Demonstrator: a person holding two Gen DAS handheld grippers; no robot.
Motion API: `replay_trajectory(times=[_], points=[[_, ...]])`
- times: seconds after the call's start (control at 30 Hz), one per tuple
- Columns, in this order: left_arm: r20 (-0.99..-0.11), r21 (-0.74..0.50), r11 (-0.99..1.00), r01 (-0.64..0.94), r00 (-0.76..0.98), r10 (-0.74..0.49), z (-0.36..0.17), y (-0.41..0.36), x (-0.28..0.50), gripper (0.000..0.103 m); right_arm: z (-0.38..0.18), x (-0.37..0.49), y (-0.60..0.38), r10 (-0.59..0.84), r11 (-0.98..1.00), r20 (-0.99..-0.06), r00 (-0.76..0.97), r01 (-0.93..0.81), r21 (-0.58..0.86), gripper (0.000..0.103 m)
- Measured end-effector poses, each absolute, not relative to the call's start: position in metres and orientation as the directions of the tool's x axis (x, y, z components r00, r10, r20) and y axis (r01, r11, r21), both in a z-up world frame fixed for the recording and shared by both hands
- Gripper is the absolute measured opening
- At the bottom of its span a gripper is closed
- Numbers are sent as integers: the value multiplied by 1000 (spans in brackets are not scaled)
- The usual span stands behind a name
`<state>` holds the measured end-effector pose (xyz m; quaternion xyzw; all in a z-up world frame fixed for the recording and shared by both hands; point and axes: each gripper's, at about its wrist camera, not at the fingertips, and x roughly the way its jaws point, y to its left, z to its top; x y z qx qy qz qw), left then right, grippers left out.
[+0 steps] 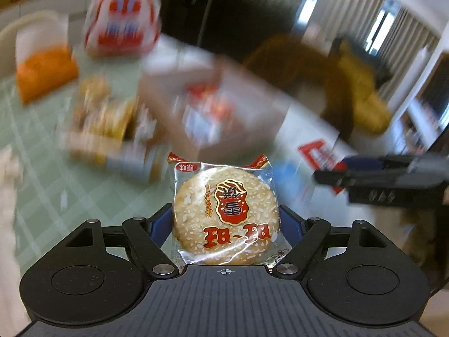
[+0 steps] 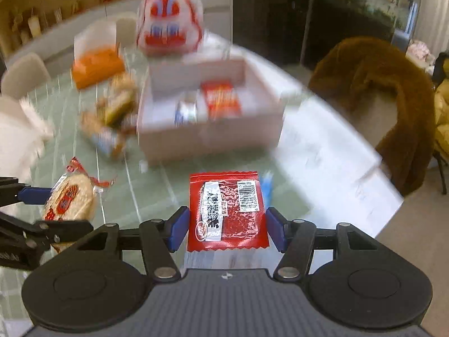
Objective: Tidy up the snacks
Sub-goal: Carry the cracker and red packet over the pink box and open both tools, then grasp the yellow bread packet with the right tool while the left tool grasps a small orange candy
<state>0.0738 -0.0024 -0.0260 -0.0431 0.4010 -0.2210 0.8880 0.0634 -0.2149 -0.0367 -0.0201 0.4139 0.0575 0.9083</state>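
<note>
Two tongs each carry a snack above the table (image 2: 322,151): the left tongs (image 1: 226,221), spread wide, grip a wrapped rice cracker (image 1: 226,213); the right tongs (image 2: 227,226), narrower, clamp a red packet (image 2: 227,210). Beyond stands a white box (image 2: 210,137).

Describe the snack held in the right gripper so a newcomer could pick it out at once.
Start at the white box on the green checked tablecloth, then come toward the camera to the right gripper. Between its blue pads sits a flat red foil packet, held by its side edges. Unlike the round sesame rice cracker in the left gripper, it is square, with a barcode and a white label strip.
</note>
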Motion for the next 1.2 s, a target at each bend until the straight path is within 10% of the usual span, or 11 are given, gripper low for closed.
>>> replay_trajectory(times=[0.23, 0.5, 0.63, 1.2], points=[[-548, -358, 872, 335, 680, -487, 64, -2, 155, 84, 71, 116, -233, 136, 986, -579, 804, -165, 3, 60], [-568, -497, 821, 281, 610, -553, 38, -20, 259, 85, 53, 202, -225, 165, 980, -617, 769, -199, 13, 72], [-723, -392, 896, 207, 533, -439, -22, -50, 306, 81, 16, 218, -215, 135, 973, -673, 728, -226, -50, 82], [-684, -459, 869, -184, 697, -214, -63, 84, 187, 75, 2, 291, -161, 251, 957, -747, 616, -276, 94, 88]])
